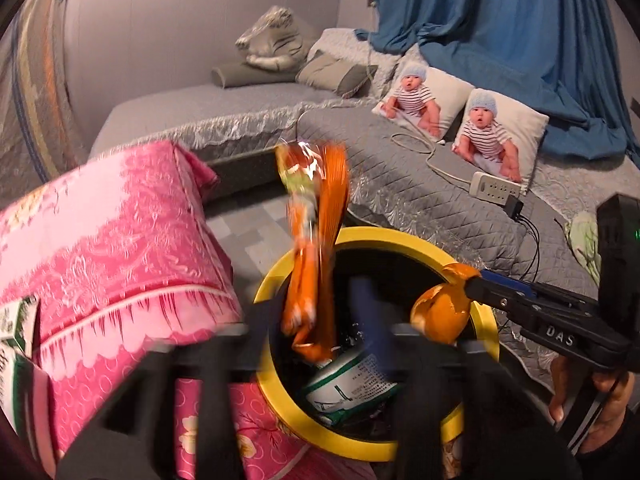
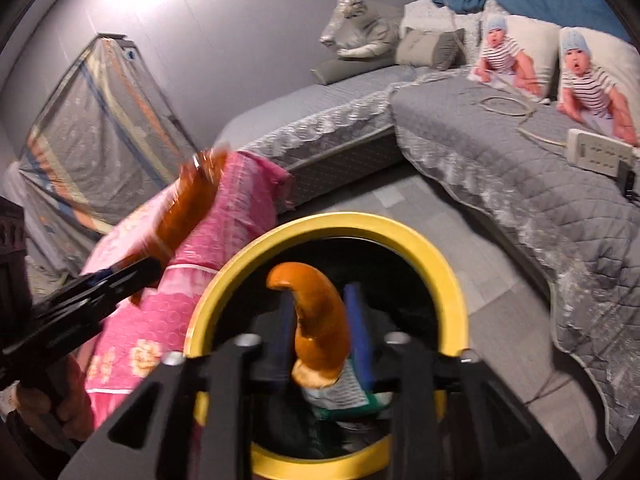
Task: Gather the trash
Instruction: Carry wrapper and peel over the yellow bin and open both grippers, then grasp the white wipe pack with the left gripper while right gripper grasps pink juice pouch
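A bin with a yellow rim stands on the floor below both grippers. My left gripper is shut on an orange snack wrapper, which hangs over the bin mouth; the wrapper also shows in the right wrist view. My right gripper is shut on a curled orange peel over the bin; the peel also shows in the left wrist view, at the right gripper's tip. A white and green packet lies inside the bin.
A pink quilted bundle sits left of the bin. A grey bed with baby-print pillows, a power strip and cables lies behind and right. A blue curtain hangs at the back.
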{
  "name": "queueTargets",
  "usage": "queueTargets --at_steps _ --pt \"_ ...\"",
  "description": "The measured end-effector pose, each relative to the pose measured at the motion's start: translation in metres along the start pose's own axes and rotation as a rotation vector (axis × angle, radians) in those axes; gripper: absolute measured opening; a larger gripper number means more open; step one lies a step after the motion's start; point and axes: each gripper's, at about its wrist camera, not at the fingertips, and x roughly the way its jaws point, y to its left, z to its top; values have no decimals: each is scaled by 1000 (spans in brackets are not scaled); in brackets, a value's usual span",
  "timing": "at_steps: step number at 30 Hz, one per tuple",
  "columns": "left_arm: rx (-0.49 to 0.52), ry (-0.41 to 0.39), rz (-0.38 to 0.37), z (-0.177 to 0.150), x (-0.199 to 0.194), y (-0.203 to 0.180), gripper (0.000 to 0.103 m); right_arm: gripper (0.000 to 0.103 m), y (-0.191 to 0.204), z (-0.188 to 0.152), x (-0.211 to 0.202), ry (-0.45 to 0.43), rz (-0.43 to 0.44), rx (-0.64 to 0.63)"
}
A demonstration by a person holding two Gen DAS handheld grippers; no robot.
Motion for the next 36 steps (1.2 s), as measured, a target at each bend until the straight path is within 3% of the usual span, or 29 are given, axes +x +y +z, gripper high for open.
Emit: queueTargets --at_steps 1,2,8,11,14,18,22,25,29,36 --pt "-18 -5 10 -1 0 3 83 54 -2 0 0 -8 -3 6" --pt "-39 -14 15 -1 -1 8 83 57 -4 0 -2 -18 7 20" --pt "-126 -3 10 1 -8 26 88 65 -6 -1 -16 -57 26 21" --pt "-199 -35 27 0 -25 43 90 65 4 -3 -27 -81 59 2" --pt "-252 -105 40 0 -61 63 90 71 22 -6 -40 -106 161 -61" --pt "-297 -274 92 -4 -130 103 93 71 72 -16 -51 -96 345 -252" --pt "-338 -407 242 -25 -204 162 94 83 149 -39 -49 -22 524 -499" --pt "-361 -426 368 -45 -243 201 94 83 212 -68 -44 61 641 -700" --pt "-429 -415 509 -84 -281 243 94 83 279 -101 -28 182 729 -884" --pt "-474 -306 508 -134 -292 281 94 83 345 -128 11 318 712 -989"
